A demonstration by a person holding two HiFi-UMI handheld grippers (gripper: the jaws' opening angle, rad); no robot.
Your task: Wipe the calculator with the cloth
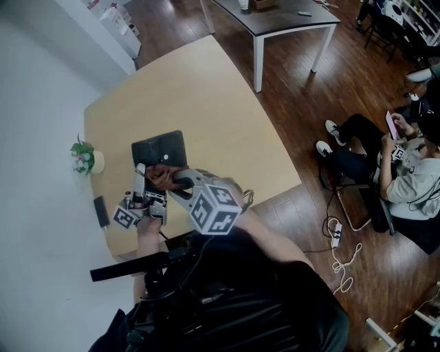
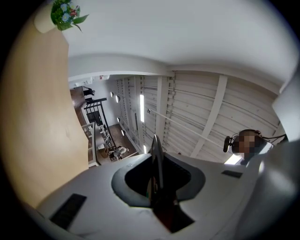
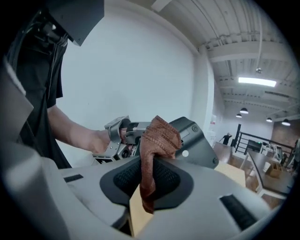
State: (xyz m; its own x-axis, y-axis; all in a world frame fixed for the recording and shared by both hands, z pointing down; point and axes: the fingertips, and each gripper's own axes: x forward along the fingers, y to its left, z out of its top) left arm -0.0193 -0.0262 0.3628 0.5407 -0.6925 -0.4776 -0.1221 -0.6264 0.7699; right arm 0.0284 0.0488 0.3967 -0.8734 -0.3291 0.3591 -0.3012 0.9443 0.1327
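Note:
The dark calculator [image 1: 159, 148] is held up off the tan table [image 1: 206, 96], tilted. My left gripper [image 1: 141, 175] is shut on its near left edge. In the left gripper view the calculator [image 2: 157, 154] shows edge-on as a thin dark blade between the closed jaws of the left gripper [image 2: 157, 187]. My right gripper [image 3: 147, 180] is shut on a brown cloth [image 3: 157, 140], whose bunched top rests against the calculator's [image 3: 194, 140] face. In the head view the cloth [image 1: 160, 177] sits at the calculator's near edge, just ahead of the right gripper [image 1: 177, 180].
A small potted plant [image 1: 84, 157] stands at the table's left edge by the white wall. A dark flat object [image 1: 101, 210] lies near the front left corner. Beyond are a grey table [image 1: 275, 20] and a seated person [image 1: 405, 172] on the wooden floor.

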